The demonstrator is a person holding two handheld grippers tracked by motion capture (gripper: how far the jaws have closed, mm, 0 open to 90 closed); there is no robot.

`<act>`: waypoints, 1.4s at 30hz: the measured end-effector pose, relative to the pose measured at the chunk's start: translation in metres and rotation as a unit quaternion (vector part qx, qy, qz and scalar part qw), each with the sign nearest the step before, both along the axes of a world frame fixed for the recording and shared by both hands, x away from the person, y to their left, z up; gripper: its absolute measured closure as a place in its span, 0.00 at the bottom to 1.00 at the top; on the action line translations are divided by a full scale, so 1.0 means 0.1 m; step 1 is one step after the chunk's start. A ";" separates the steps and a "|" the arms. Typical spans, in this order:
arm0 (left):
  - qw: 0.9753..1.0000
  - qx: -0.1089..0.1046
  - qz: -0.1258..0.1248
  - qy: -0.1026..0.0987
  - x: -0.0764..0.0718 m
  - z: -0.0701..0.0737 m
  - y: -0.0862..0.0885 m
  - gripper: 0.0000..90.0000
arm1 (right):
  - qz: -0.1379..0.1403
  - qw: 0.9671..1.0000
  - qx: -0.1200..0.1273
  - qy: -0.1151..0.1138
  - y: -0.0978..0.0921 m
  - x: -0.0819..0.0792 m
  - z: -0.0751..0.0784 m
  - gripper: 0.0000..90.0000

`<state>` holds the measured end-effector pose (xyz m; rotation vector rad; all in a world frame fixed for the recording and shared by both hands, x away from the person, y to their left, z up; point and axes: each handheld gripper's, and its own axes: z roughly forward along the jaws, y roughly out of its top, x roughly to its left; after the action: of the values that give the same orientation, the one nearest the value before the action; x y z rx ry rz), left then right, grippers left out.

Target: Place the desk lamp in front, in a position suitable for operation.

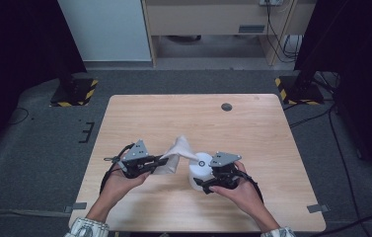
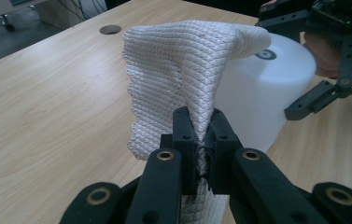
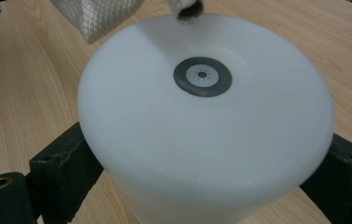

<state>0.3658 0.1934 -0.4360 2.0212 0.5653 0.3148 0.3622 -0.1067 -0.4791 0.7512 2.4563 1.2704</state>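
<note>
Near the front middle of the surface (image 1: 183,108), your left gripper (image 1: 164,159) is clenched on the white quilted cloth (image 2: 183,74), whose far end drapes rightward onto the top of the white cylinder (image 3: 201,135). Your right gripper (image 1: 204,185) grasps that cylinder at its sides, jaws against the wall on either side. So the cloth's long axis runs left to right, from your left gripper up to the cylinder top just beside it; the left hand is the one that moves it.

Far half of table (image 1: 193,106) lay bare, open passage. White cylinder (image 1: 201,173) and raised cloth (image 1: 177,153) blocked near centre, filling gap between left gripper (image 1: 163,160) and right gripper (image 1: 204,186); cloth apparently draped onto cylinder top.
</note>
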 end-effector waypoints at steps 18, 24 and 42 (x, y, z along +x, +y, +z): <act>0.998 0.021 -0.066 0.010 -0.15 0.14 -0.40 0.93 | 0.021 1.000 -0.002 -0.004 0.12 -0.07 0.00 0.10; 0.996 0.039 -0.074 0.027 -0.14 0.22 -0.53 0.93 | 0.024 1.000 -0.004 -0.007 0.15 -0.08 0.00 0.10; 0.996 0.050 -0.051 0.050 0.07 0.23 -0.66 0.93 | 0.029 1.000 -0.005 -0.009 0.16 -0.08 -0.01 0.10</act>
<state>0.3731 0.1275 -0.4132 2.1634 0.5148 0.1836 0.3540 -0.0912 -0.4799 0.6689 2.4847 1.2792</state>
